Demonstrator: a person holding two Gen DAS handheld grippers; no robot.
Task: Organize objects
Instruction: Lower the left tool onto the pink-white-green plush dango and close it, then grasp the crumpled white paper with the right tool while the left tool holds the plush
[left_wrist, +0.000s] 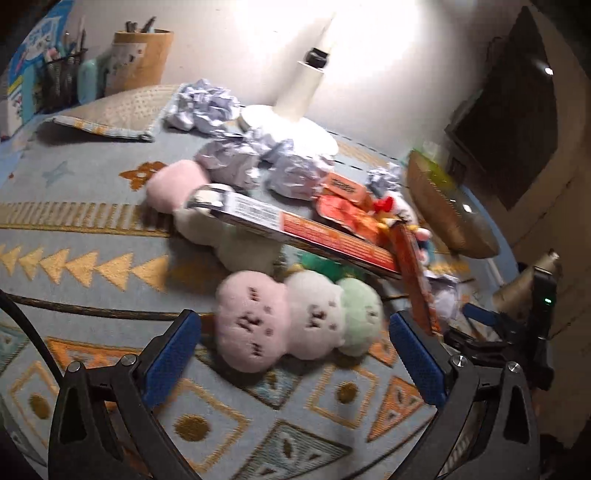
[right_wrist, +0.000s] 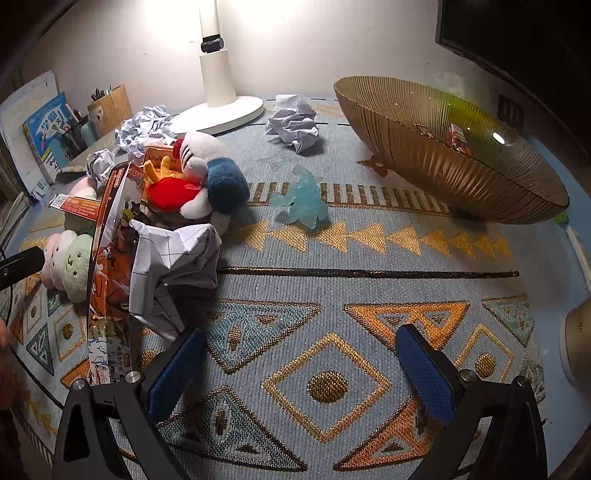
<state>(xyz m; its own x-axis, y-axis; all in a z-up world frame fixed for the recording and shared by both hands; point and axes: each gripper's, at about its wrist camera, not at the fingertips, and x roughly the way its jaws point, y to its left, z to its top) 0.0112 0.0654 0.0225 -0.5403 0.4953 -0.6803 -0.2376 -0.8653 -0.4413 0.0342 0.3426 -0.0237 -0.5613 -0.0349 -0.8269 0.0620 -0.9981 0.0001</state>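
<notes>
Our left gripper (left_wrist: 295, 354) gapes wide, empty, framing the three-ball plush (left_wrist: 295, 317) on the rug (left_wrist: 92, 229). Our right gripper (right_wrist: 301, 369) is likewise spread over bare rug, a crumpled sheet (right_wrist: 173, 266) beside it, the gold bowl (right_wrist: 443, 166) near the far right edge.

A pale plaster wall (right_wrist: 332, 44) stands behind the table, which is covered by a blue woven cloth (right_wrist: 332, 258) with gold and orange triangles. A white lamp (right_wrist: 218, 74) on a round base throws a strong glow on the wall (the corners are dark). A dark screen (right_wrist: 517, 40) hangs at the right.
</notes>
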